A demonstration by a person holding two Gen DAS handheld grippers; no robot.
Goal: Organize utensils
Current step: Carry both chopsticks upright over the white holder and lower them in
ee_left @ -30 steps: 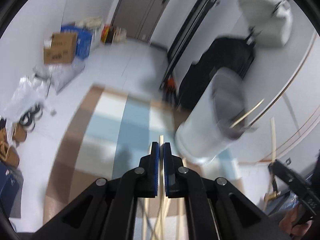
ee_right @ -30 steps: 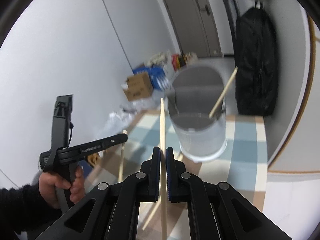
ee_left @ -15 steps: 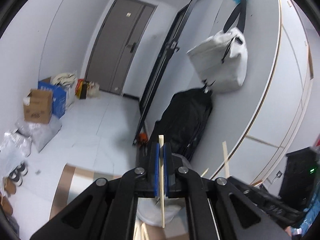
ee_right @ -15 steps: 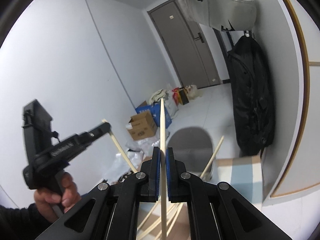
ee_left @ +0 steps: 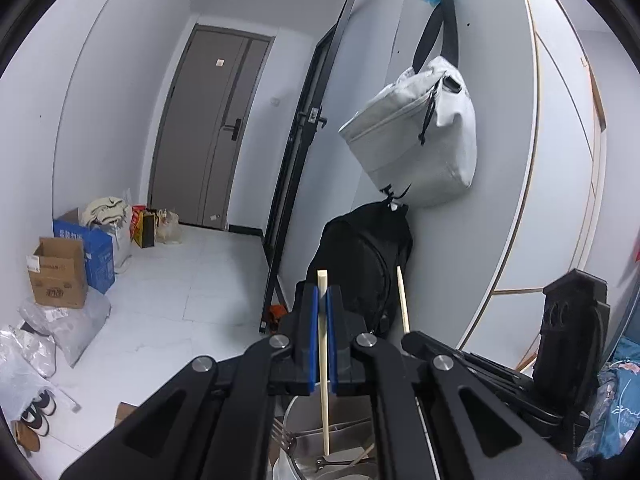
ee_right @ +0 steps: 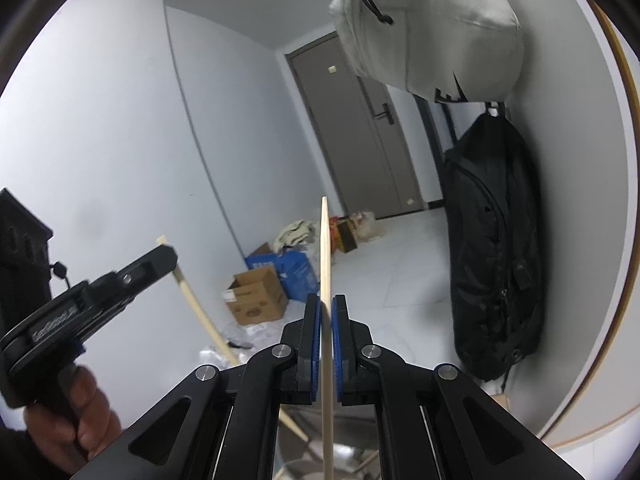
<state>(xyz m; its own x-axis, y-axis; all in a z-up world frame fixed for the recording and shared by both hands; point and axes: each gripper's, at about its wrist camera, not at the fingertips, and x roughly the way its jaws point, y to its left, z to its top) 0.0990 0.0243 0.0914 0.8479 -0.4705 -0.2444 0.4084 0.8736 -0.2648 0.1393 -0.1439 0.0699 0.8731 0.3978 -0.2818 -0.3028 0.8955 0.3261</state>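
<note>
Left wrist view: left gripper [ee_left: 322, 340] clamps pale wooden chopstick [ee_left: 324, 400] above round metal holder [ee_left: 296, 460], fork [ee_left: 282, 438] inside; right gripper [ee_right: 327, 344] pinches second chopstick [ee_right: 326, 320]; both undeposited.

Very little lettering can be made out. The blue box [ee_left: 93, 249] just behind the brown cardboard box [ee_left: 56, 273] carries a row of white characters on its upper edge, and the cardboard box itself shows a dark printed mark low on its front and a white label on its flap, but all are too small to read. In the right wrist view the left gripper [ee_right: 162, 257] has pale embossed lettering along its side, blurred past reading, and the grey door [ee_left: 219, 128] behind the boxes bears a small sticker with no legible print.
</note>
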